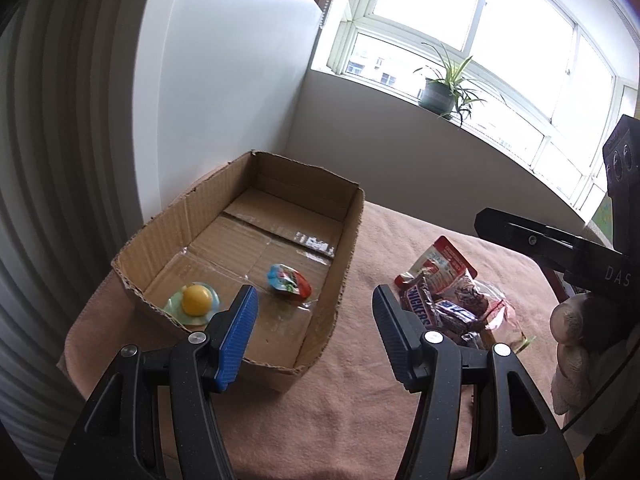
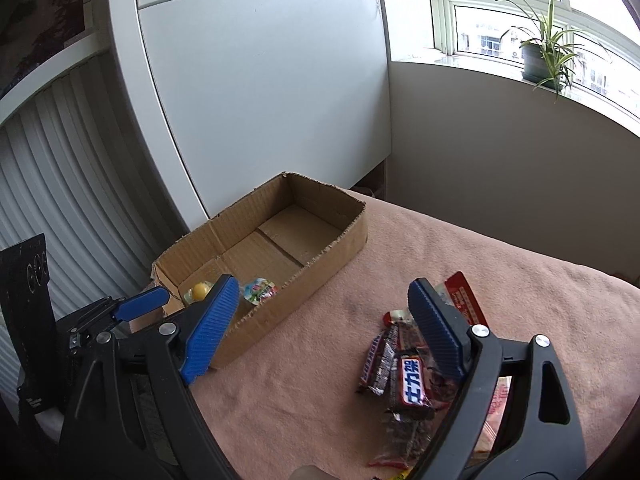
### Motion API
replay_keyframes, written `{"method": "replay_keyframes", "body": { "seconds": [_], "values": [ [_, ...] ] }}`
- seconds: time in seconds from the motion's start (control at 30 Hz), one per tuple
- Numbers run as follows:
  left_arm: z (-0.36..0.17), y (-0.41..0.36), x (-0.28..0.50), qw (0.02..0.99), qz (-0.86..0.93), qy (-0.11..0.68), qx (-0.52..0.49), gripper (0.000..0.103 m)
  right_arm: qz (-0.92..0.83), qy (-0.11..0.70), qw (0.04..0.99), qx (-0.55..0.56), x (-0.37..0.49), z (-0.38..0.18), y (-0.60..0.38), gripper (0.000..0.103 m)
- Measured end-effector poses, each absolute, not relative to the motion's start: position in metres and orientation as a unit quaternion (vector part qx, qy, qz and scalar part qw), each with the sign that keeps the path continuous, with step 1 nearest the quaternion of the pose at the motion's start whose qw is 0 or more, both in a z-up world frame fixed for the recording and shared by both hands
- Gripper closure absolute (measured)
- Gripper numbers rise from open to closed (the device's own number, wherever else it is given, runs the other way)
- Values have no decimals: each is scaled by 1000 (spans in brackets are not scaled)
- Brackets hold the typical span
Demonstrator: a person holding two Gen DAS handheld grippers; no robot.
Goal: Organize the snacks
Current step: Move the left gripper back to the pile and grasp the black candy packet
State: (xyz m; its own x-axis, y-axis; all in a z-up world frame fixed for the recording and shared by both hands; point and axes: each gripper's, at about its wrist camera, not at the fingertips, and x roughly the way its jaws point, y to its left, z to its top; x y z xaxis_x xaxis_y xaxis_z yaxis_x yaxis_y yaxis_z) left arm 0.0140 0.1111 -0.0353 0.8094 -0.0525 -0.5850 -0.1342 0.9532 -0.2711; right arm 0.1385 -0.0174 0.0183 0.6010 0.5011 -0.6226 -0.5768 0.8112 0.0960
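Snacks point(image 2: 404, 372) sat loose beside the cardboard box point(image 1: 344, 248), probably two inside; left gripper point(image 1: 316, 312) and right gripper point(image 2: 324, 320) both spread, empty.

Bright daylight through a wide bay window point(image 1: 472, 28) with pale frames. Potted spider plant point(image 1: 442, 90) on the white sill point(image 2: 460, 65). Plain grey-white wall below. White cabinet panel point(image 2: 256, 92) left of window; ribbed white slats point(image 2: 68, 184) further left. Pink cloth point(image 1: 360, 412) covers the surface.
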Motion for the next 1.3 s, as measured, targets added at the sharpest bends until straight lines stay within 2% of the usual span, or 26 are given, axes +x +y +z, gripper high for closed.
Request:
{"method": "replay_keyframes", "body": {
  "seconds": [0.47,0.53,0.67,0.73,1.13,1.23,1.3],
  "values": [
    [-51,52,9,928,-55,343,-134,44,200,369,908,6,106,-11,-145,17],
    [-55,45,10,925,-66,350,-134,44,189,380,905,6,100,-21,-155,28],
    [-61,23,8,916,-99,367,-125,44,184,413,891,33,97,-43,-172,42],
    [-64,8,6,912,-118,375,-118,44,190,432,880,51,96,-56,-176,54],
    [-96,-59,5,888,-179,420,-59,44,239,488,834,93,101,-101,-166,66],
    [-99,-65,7,888,-179,421,-51,45,244,493,830,92,103,-104,-162,73],
    [-102,-66,10,886,-179,424,-53,52,245,496,828,89,104,-106,-159,74]
  ]
}}
